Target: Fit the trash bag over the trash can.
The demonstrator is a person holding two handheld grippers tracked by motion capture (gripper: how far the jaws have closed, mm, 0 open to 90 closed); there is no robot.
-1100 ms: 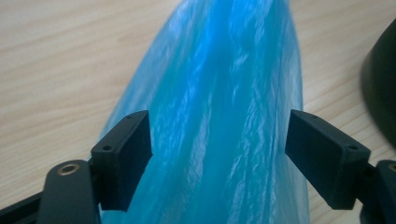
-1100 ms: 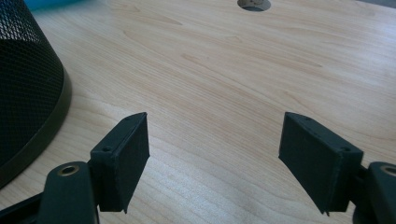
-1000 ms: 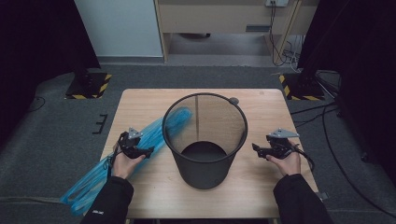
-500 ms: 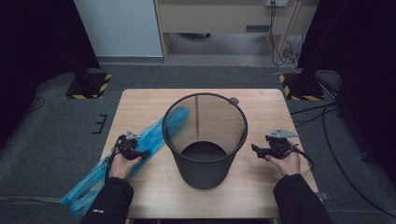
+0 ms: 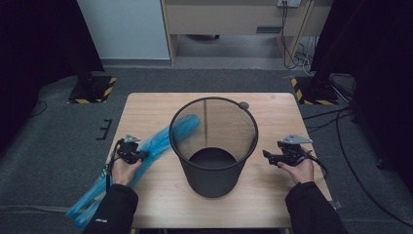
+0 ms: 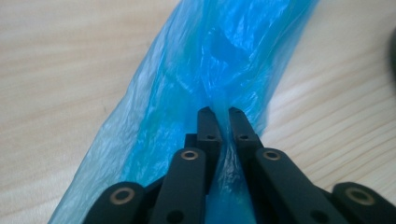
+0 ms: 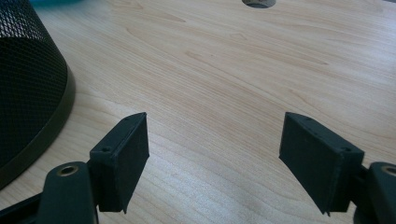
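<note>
Black mesh bin (image 5: 213, 145) upright mid-tabletop (image 5: 272, 195), blue plastic bag (image 5: 160, 144) stretched left of bin and trailing off the edge, left gripper (image 6: 219, 114) fingers pinching the bag, right gripper (image 7: 212, 140) right of bin, fingers wide, empty.

The table (image 5: 272, 112) is seen from high above, looking forward and down. It is seen from very close and low in both gripper views, and the bin (image 5: 213, 146) is shared with the right one.
</note>
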